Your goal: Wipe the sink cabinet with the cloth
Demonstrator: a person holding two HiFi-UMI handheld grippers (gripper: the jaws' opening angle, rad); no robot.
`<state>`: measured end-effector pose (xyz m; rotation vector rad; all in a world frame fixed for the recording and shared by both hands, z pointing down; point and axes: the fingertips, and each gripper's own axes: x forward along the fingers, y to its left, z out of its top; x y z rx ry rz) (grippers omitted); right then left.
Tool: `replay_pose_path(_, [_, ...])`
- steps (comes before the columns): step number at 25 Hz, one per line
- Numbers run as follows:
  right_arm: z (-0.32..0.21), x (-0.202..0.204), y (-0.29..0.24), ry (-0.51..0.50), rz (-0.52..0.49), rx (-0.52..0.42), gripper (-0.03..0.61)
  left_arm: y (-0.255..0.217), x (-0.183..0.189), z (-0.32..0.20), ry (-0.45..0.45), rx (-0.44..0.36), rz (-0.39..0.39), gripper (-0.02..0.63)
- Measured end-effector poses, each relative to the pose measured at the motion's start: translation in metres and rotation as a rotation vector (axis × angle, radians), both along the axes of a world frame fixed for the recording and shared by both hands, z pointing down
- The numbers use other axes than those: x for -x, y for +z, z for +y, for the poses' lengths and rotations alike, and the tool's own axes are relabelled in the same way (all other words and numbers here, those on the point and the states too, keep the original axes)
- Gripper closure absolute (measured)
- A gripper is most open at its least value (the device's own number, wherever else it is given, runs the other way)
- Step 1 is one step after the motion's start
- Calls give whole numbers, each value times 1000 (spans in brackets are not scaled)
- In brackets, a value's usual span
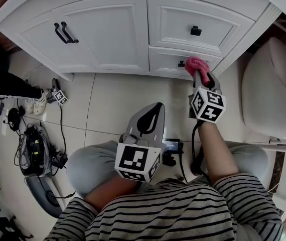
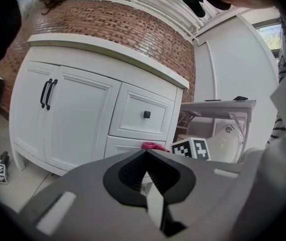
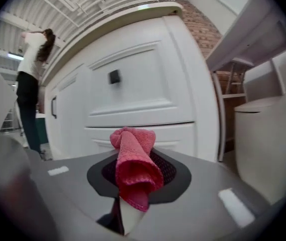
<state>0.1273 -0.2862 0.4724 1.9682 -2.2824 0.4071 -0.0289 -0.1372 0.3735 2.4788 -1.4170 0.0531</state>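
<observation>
A white sink cabinet (image 1: 108, 34) fills the top of the head view, with two doors and two drawers (image 1: 198, 29). My right gripper (image 1: 201, 76) is shut on a pink cloth (image 1: 196, 64), and the cloth is pressed against the lower drawer front (image 1: 168, 63) beside its black knob. The bunched cloth (image 3: 133, 164) sticks out of the jaws toward the drawers (image 3: 133, 84) in the right gripper view. My left gripper (image 1: 150, 117) hangs back over the person's knee, shut with nothing in it. From the left gripper view, the cabinet (image 2: 78, 114) and the cloth (image 2: 154, 146) lie ahead.
A white toilet (image 1: 271, 94) stands right of the cabinet. Shoes (image 1: 34, 104), cables and a black device (image 1: 32, 152) lie on the tiled floor at left. A marker cube (image 1: 60, 97) sits near the cabinet's foot. A person (image 3: 30, 89) stands in the background.
</observation>
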Motion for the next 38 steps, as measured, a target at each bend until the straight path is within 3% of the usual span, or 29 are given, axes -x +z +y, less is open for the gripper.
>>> replay_pose_path(3, [-6, 98, 15, -209, 32, 1, 486, 1, 1, 1, 2, 7, 11, 614])
replay_pose_path(5, [-15, 143, 31, -293, 76, 12, 486, 0, 5, 2, -6, 15, 27, 614])
replay_pose_path(8, [-38, 154, 54, -300, 128, 52, 486, -4, 10, 1, -20, 24, 35, 614])
replay_pose_path(14, [-34, 103, 55, -284, 130, 43, 486, 4, 13, -5, -23, 38, 38, 614])
replay_pose_path(19, [-30, 27, 60, -172, 100, 46, 486, 6, -2, -5, 10, 40, 14, 614])
replay_pose_path(26, [-25, -81, 66, 62, 62, 98, 478, 12, -7, -5, 14, 43, 5, 614])
replay_pose_path(29, [-6, -113, 75, 231, -77, 117, 487, 10, -5, -7, 11, 44, 3, 614])
replay_pose_path(31, [-3, -88, 83, 167, -116, 115, 488, 9, -3, -7, 11, 46, 8, 614])
replay_pose_path(35, [-22, 36, 98, -176, -132, 102, 486, 10, 2, -5, -1, 53, 22, 614])
replay_pose_path(38, [-39, 109, 118, -330, -75, 125, 486, 10, 8, -6, -4, 57, 25, 614])
